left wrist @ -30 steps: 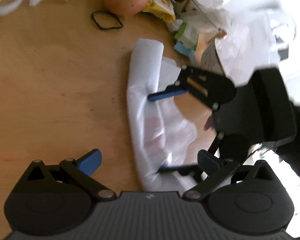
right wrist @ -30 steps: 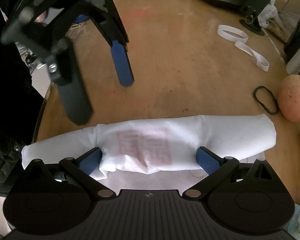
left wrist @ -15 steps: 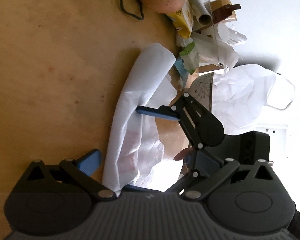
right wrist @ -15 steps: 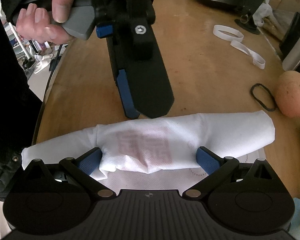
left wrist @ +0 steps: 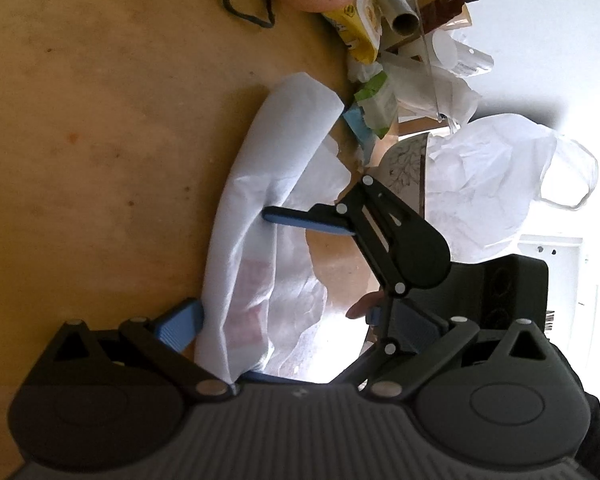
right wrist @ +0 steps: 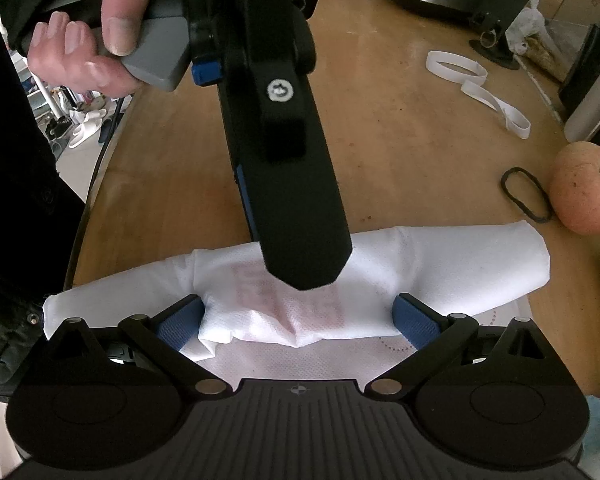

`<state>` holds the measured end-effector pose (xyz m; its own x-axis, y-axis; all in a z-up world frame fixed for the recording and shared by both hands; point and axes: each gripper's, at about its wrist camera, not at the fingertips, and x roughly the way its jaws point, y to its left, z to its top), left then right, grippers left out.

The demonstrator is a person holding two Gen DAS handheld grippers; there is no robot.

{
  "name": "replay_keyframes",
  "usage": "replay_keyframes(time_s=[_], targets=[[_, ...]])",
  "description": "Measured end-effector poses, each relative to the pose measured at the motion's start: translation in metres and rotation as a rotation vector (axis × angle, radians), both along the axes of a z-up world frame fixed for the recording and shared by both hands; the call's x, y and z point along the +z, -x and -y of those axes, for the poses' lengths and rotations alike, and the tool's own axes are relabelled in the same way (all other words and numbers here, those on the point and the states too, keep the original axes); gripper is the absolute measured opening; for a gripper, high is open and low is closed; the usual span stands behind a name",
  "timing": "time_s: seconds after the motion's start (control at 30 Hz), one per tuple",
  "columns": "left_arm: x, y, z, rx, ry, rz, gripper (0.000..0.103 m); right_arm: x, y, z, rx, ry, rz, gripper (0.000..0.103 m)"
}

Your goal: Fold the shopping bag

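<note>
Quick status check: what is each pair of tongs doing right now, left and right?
Left tongs: open, straddling the folded shopping bag, not clamped.
Right tongs: open, the bag's fold bunched between the fingers, not clamped.

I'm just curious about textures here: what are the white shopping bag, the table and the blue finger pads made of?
The shopping bag looks like non-woven fabric: matte white with a dimpled pattern and soft creases, faint red print showing through. The table appears to be wood or wood veneer, tan with faint grain and a dull sheen. The blue finger pads seem rubbery, with a fine stippled surface.
</note>
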<state>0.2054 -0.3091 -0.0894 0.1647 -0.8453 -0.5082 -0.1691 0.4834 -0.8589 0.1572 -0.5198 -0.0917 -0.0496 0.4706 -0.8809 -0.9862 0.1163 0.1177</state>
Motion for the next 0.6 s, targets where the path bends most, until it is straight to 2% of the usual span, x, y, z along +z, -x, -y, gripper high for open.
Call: replay_keyframes(time_s=[0.17,0.33,0.53,0.6], targets=[[0.007,-0.006,0.013,-0.044,-0.061,0.004,0.102,0.001,0.0,0.0,-0.001,-0.002,0.0,0.103],[0.004,-0.007,0.013,-0.041,-0.051,-0.005,0.102,0.0,0.0,0.0,0.005,-0.002,0.0,0.103],[-0.013,0.001,-0.013,0.173,0.076,-0.044,0.102,0.0,-0.001,0.001,0.007,-0.007,0.001,0.103],[-0.011,-0.001,-0.009,0.147,0.058,-0.022,0.102,0.0,0.0,0.001,0.005,-0.009,0.001,0.103]])
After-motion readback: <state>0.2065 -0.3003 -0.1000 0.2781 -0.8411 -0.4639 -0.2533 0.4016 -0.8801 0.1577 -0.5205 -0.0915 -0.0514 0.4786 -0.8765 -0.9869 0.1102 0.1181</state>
